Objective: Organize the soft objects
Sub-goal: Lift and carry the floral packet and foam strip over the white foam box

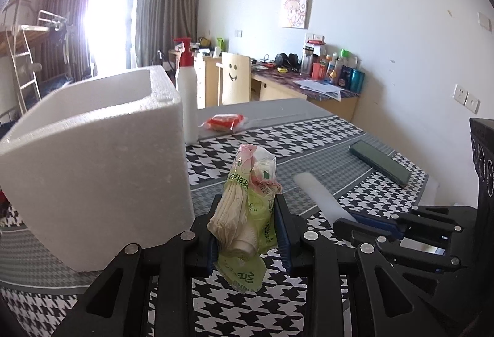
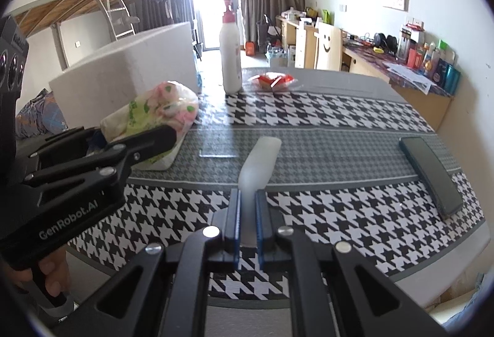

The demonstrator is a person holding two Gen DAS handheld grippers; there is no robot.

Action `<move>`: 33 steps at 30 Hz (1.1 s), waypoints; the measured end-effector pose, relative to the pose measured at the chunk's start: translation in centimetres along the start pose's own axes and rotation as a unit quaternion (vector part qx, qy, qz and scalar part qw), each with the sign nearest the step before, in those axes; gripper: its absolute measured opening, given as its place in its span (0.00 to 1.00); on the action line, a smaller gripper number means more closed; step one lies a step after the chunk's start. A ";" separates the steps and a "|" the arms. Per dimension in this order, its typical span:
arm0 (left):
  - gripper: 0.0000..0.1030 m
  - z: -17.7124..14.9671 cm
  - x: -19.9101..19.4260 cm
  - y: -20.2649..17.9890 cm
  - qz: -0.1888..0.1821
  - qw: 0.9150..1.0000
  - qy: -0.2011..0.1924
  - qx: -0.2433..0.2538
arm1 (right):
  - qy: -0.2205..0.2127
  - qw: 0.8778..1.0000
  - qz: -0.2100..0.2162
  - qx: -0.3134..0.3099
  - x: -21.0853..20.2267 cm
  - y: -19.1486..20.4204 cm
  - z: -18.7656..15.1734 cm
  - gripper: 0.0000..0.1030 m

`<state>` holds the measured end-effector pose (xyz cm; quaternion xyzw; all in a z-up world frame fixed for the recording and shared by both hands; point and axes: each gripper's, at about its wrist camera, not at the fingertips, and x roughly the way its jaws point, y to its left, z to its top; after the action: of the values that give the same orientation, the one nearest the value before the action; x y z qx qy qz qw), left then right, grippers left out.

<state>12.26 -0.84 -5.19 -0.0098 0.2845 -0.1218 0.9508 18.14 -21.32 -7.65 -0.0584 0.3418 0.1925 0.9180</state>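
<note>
My left gripper (image 1: 247, 232) is shut on a bagged pack of cream cloths (image 1: 244, 207) in green-printed plastic, holding it just above the table. The right wrist view shows that pack (image 2: 154, 108) in the left gripper (image 2: 145, 128), close to the white foam box (image 2: 129, 71). The foam box (image 1: 92, 151) stands open-topped just left of the pack. My right gripper (image 2: 248, 213) is shut on the near end of a soft white strip (image 2: 259, 161), which points away over the cloth. From the left wrist, the right gripper (image 1: 349, 218) and the strip (image 1: 315, 192) appear at right.
A houndstooth tablecloth (image 2: 324, 213) covers the table. A white pump bottle (image 1: 187, 90) stands behind the box, with a red packet (image 1: 223, 122) beside it. A dark phone (image 2: 430, 173) lies at the right. A smiley-face chair (image 1: 234, 74) and a cluttered desk stand beyond.
</note>
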 end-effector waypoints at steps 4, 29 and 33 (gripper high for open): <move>0.32 0.2 -1.1 -0.1 0.000 1.000 -0.009 0.004 | -0.010 1.000 0.005 -0.001 -0.4 0.0 0.3 0.11; 0.32 2.7 -3.7 0.0 0.030 0.997 -0.060 0.025 | -0.076 0.997 0.030 -0.019 -2.3 -0.2 3.1 0.11; 0.32 2.9 -4.0 -0.2 0.031 0.997 -0.065 0.028 | -0.082 0.996 0.040 -0.021 -2.4 -0.2 3.4 0.11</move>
<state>10.63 -0.20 -0.57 0.0179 0.2183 -0.0996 0.9706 18.60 -21.49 -3.53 -0.0475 0.2635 0.2404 0.9330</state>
